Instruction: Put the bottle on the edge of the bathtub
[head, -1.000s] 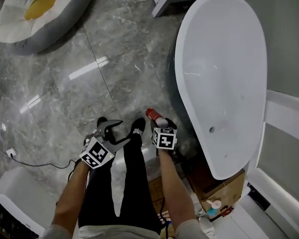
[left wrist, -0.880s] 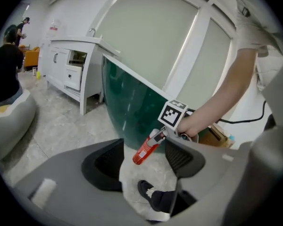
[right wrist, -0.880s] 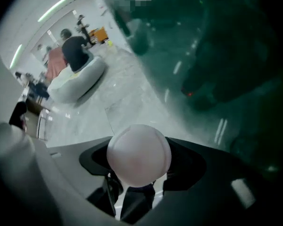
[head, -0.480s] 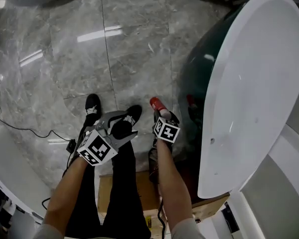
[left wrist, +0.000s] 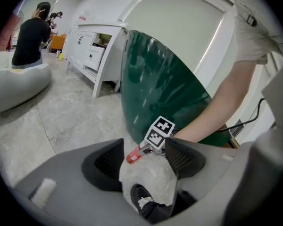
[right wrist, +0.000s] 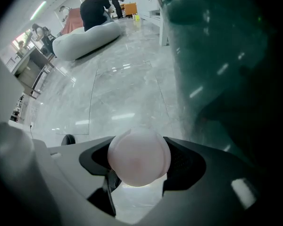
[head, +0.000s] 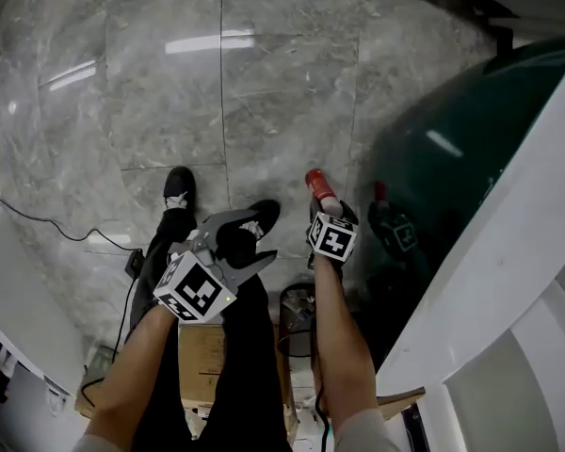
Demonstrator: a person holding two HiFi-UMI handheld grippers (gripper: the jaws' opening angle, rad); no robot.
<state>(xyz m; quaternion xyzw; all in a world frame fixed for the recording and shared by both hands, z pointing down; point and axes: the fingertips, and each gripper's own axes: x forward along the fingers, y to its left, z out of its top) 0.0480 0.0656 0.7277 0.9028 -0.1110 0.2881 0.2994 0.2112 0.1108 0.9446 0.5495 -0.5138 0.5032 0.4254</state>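
Note:
A bottle (head: 317,183) with a red cap and a pale body sticks out of my right gripper (head: 325,210), whose jaws are shut on it. Its rounded pale end (right wrist: 139,157) fills the gap between the jaws in the right gripper view. The bathtub has a dark green side (head: 452,158) and a white rim (head: 513,238) at the right; the bottle is beside the green side, below the rim. My left gripper (head: 250,238) is open and empty over the person's legs. Through its jaws (left wrist: 146,161) I see the bottle (left wrist: 134,155) and the right gripper (left wrist: 153,142).
Grey marble floor all around. A cardboard box (head: 202,351) and a wire basket (head: 297,320) lie under the arms. A black cable (head: 38,224) runs at left. White cabinets (left wrist: 94,51), a grey beanbag (left wrist: 14,86) and a person in black (left wrist: 30,36) are farther off.
The head view has swung: the tub's white inside has left the frame and its green side now shows. Both grippers sit slightly higher; the right one still holds the bottle.

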